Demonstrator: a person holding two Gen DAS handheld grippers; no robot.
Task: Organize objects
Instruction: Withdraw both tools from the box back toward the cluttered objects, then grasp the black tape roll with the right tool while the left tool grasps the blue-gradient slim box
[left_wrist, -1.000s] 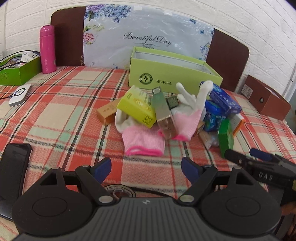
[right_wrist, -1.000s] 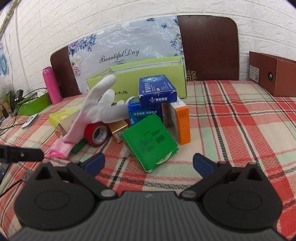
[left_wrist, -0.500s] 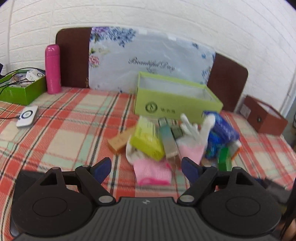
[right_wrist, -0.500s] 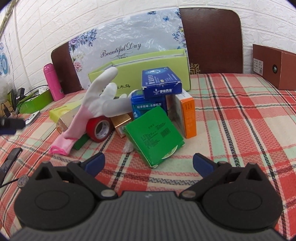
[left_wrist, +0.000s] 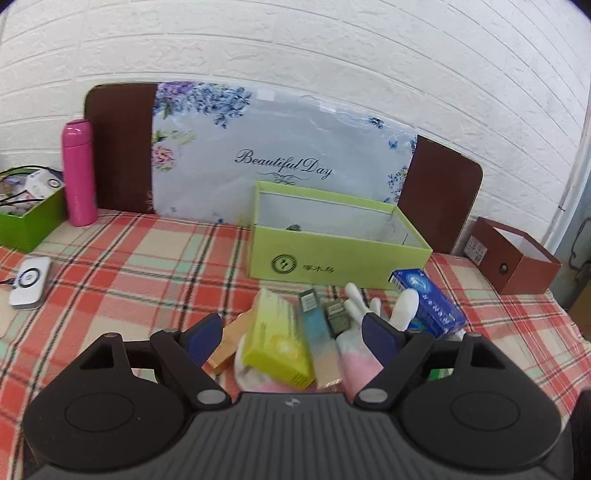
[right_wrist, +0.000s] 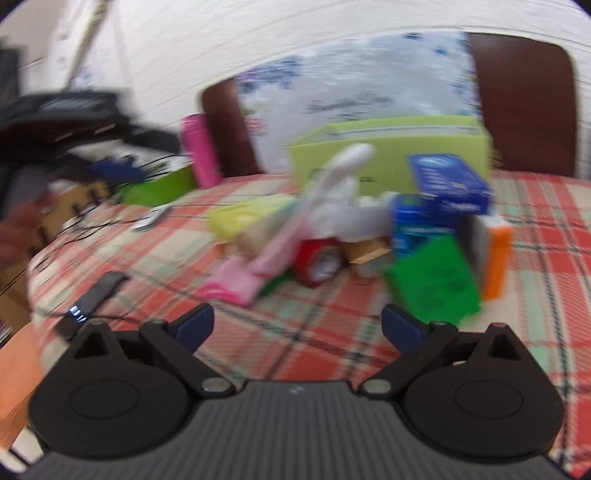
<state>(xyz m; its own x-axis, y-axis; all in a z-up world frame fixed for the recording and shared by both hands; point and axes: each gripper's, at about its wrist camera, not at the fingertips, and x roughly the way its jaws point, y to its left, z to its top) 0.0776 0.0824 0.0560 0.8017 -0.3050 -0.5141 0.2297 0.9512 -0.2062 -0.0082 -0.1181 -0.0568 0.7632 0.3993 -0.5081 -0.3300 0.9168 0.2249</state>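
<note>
The left tool (left_wrist: 291, 338) stands open and empty over the pile of small boxes and gloves (left_wrist: 332, 332) at lower centre. The right tool (right_wrist: 297, 325), just narrowing, holds nothing. Plaid tabletop (left_wrist: 122, 266) lies bare at left. The open green box (left_wrist: 332, 240) stands behind; the board (left_wrist: 280, 147) reads "Beautiful Day".

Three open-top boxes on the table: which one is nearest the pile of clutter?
The lime green box with the round logo, directly behind the pile. The dark green box sits far left by the pink bottle; the brown box is far right.
</note>
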